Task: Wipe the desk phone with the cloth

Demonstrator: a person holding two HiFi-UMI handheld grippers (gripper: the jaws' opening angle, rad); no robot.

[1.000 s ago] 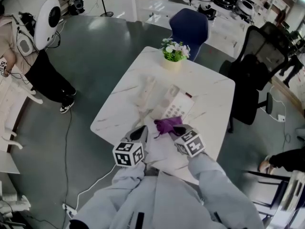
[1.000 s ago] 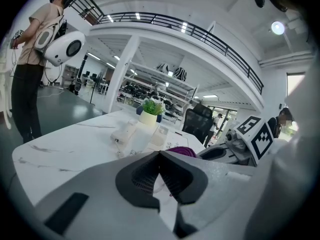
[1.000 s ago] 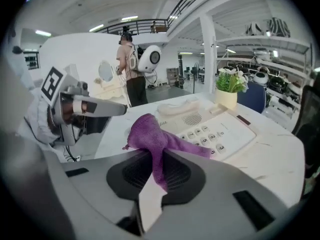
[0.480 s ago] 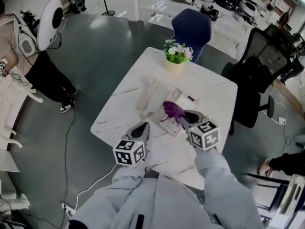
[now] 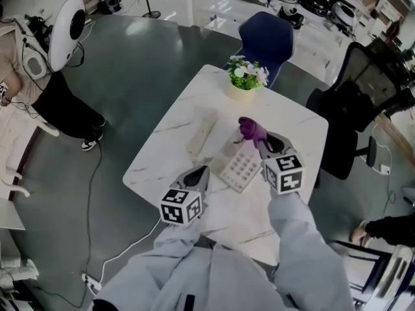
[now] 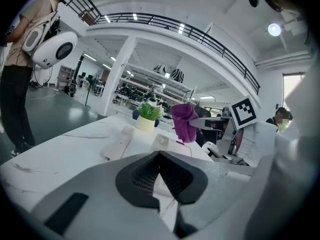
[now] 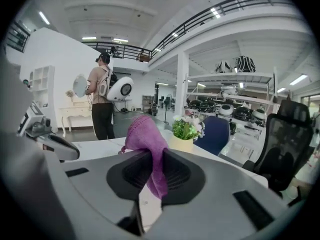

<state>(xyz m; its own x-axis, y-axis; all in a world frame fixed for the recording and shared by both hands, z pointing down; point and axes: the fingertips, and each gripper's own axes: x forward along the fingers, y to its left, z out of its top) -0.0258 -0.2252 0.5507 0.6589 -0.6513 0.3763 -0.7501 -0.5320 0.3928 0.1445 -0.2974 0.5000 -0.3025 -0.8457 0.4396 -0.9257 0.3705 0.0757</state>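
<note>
The white desk phone (image 5: 240, 165) lies in the middle of the marble table (image 5: 298, 135), its handset (image 5: 201, 132) off the base and flat to the left. My right gripper (image 5: 258, 137) is shut on a purple cloth (image 5: 251, 129) and holds it in the air over the phone's far end. In the right gripper view the cloth (image 7: 146, 143) hangs bunched between the jaws. My left gripper (image 5: 202, 171) hovers near the phone's near left corner, shut and holding nothing. From the left gripper view, the cloth (image 6: 184, 122) hangs above the phone (image 6: 169, 145).
A potted plant (image 5: 245, 78) stands at the table's far edge, a blue chair (image 5: 266, 41) behind it. A black office chair (image 5: 363, 89) is at the right. A person (image 5: 39, 83) stands at the far left on the grey floor. A cable (image 5: 123, 251) runs off the near edge.
My right gripper has carried the purple cloth from the phone's near end up and away toward its far end. The left gripper has hardly moved.
</note>
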